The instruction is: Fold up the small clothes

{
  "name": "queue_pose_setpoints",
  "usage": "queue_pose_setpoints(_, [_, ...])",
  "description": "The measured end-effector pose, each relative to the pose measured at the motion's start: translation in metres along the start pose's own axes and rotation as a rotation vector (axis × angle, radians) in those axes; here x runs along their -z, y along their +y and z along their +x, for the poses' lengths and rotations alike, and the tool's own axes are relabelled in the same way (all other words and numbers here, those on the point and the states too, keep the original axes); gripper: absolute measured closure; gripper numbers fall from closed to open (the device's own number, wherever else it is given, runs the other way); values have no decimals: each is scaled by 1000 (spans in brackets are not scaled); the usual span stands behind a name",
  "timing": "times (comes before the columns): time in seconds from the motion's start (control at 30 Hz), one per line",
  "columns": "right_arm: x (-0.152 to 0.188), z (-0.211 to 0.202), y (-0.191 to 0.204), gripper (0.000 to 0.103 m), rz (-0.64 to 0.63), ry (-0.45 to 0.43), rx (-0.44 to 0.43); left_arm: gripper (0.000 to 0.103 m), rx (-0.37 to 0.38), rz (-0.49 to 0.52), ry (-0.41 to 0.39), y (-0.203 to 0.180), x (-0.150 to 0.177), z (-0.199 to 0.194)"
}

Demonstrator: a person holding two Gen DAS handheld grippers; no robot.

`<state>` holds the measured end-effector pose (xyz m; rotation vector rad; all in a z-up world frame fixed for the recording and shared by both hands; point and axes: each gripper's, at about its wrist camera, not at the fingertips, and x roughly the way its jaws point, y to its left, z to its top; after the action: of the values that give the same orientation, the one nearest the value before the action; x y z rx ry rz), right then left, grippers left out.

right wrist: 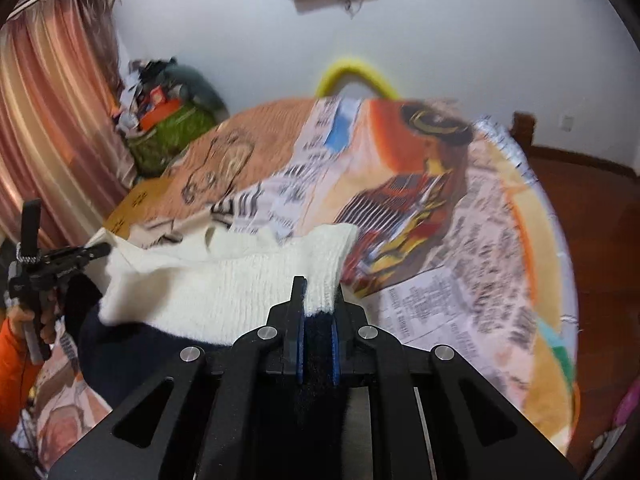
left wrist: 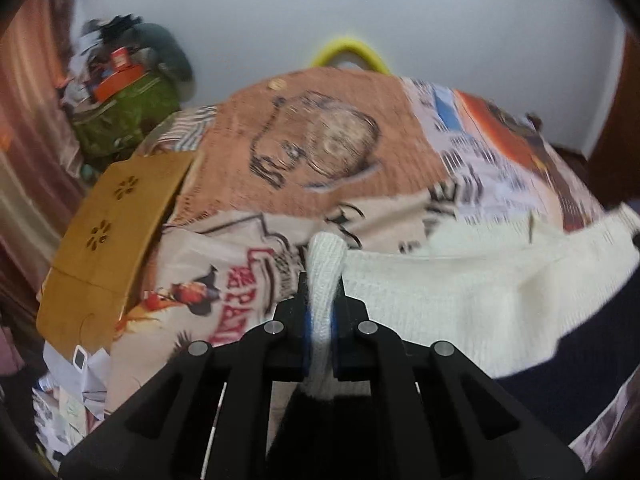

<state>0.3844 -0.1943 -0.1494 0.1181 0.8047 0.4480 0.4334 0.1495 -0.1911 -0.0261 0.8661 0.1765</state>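
A small knitted garment, cream [left wrist: 460,300] on top and dark navy below, lies across the near part of a bed. My left gripper [left wrist: 320,280] is shut on a bunched cream corner of it, which sticks up between the pads. My right gripper [right wrist: 318,292] is shut on the opposite corner, where cream knit [right wrist: 240,288] meets the navy band. In the right wrist view the left gripper [right wrist: 96,250] shows at the far left, held by a hand in an orange sleeve [right wrist: 12,344], with the garment stretched between the two grippers.
The bed is covered by a printed blanket [right wrist: 440,216] with orange and newspaper-like patterns. A yellow-brown cardboard box [left wrist: 108,236] sits at the bed's left side. A cluttered green bag [left wrist: 128,116] stands by the curtain [right wrist: 52,120]. Wooden floor [right wrist: 592,208] lies to the right.
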Motion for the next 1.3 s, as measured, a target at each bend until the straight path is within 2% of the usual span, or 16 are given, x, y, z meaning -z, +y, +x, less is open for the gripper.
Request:
queue_pose_setpoints(0.1, [0, -3, -6, 95, 14, -21, 34, 96, -16, -27, -33, 5, -9, 0])
queue_pose_setpoints(0.17, [2, 1, -10, 95, 26, -10, 52, 96, -21, -24, -23, 2, -11, 7])
queue_pose_setpoints(0.3, [9, 22, -18, 95, 32, 69, 94, 96, -69, 35, 27, -11, -7, 35])
queue_pose_setpoints(0.5, [22, 41, -31, 95, 35, 151, 114, 96, -106, 38, 165, -13, 7, 84])
queue_pose_setpoints(0.57, [24, 42, -32, 95, 41, 160, 110, 96, -96, 44, 216, -14, 11, 96])
queue_pose_setpoints(0.7, [20, 34, -26, 94, 13, 168, 121, 94, -66, 103, 203, -20, 10, 85])
queue_pose_setpoints(0.73, [19, 31, -24, 89, 8, 164, 118, 92, -61, 109, 191, -20, 9, 79])
queue_pose_setpoints(0.8, [15, 16, -20, 86, -6, 130, 137, 81, -44, 113, 173, -18, 7, 63])
queue_pose_setpoints(0.9, [11, -8, -17, 77, -7, 61, 158, 67, -19, 94, 130, -12, 1, 32])
queue_pose_setpoints(0.93, [10, -16, -15, 74, -6, 39, 160, 65, -7, 88, 107, -10, -1, 20])
queue_pose_setpoints(1.13, [6, -49, 25, 72, -82, -13, 99, 48, 70, 119, 19, -23, -2, -38])
queue_pose_setpoints(1.23, [8, -47, 54, 64, -133, -11, 56, 30, 115, 155, -4, -42, 6, -55])
queue_pose_setpoints(1.3, [12, -38, 72, 64, -154, -4, 18, 14, 136, 166, -19, -54, 12, -58])
